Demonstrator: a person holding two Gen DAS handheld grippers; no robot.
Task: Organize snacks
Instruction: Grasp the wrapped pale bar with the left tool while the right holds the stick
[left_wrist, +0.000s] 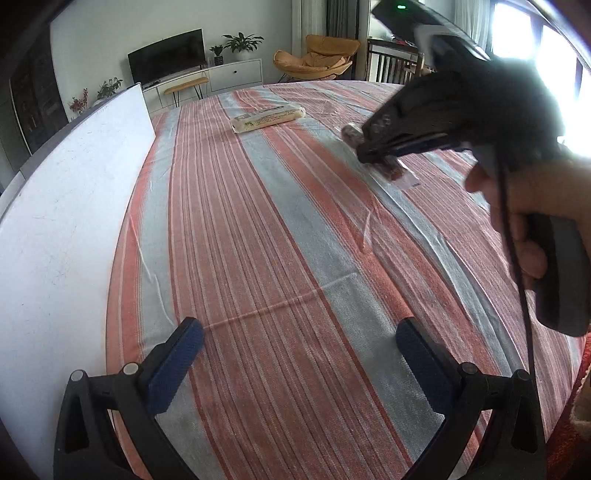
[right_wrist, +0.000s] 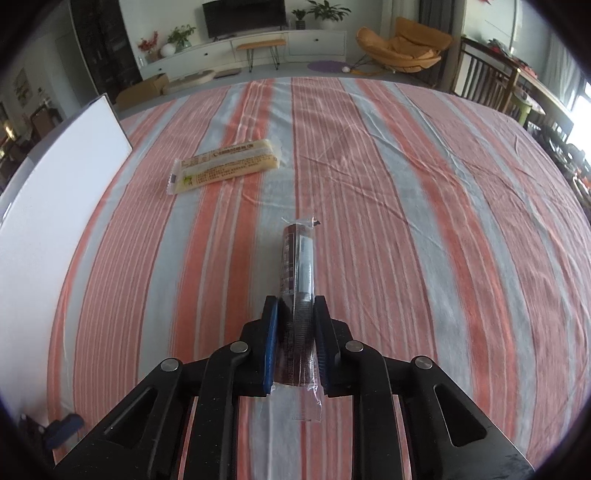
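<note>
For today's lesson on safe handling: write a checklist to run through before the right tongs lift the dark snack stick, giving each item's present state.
1. Right tongs closed on the dark snack stick: ok, both pads press its sides.
2. Grip centred along the stick: not ok, it is held near one end and most of it juts forward.
3. Left tongs free and out of the way: ok, open over bare striped cloth.
4. Yellow snack packet clear of the lift path: ok, it lies apart, further back and to the left.
5. Destination by the white board: cannot tell, no container is visible.
</note>
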